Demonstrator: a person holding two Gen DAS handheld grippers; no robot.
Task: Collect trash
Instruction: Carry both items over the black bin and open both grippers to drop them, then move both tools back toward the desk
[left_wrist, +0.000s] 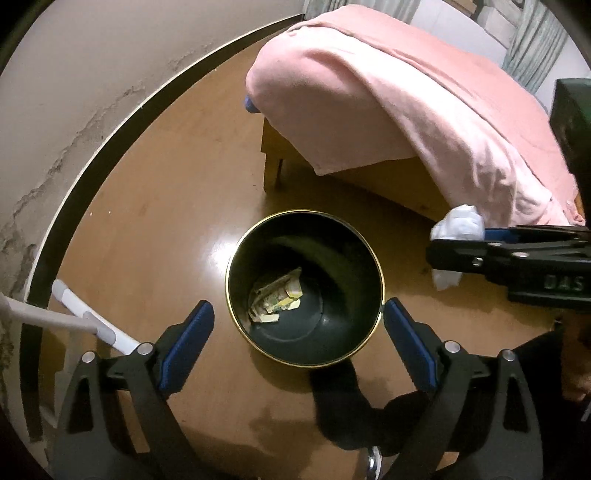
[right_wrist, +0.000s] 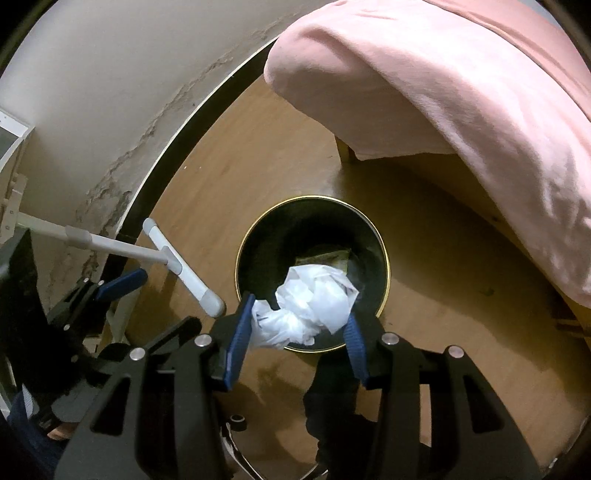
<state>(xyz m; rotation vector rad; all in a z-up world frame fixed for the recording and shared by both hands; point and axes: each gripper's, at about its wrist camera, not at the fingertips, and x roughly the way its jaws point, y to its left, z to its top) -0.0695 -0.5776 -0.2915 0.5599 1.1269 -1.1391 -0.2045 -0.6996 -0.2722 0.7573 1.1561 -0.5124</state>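
**Right tool over the bin, wad ready to drop**

My right tool (right_wrist: 299, 332) is clamped on a crumpled white wad (right_wrist: 310, 306) and hangs above the near rim of the black bin (right_wrist: 382, 236), pointing steeply down. My left tool (left_wrist: 299, 325) stands wide apart with nothing between its pads, also above the bin, where a crumpled wrapper (left_wrist: 277, 295) already lies at the bottom. I judge this the drop-off step: next I must ease the wad a little further past the gold rim so it clears, then let go. The bin stands on the wooden floor (left_wrist: 155, 206), near the bed's corner with its pink blanket (left_wrist: 406, 96). A white mop (right_wrist: 184, 266) lies just beside the bin toward the wall; it does not block the drop.
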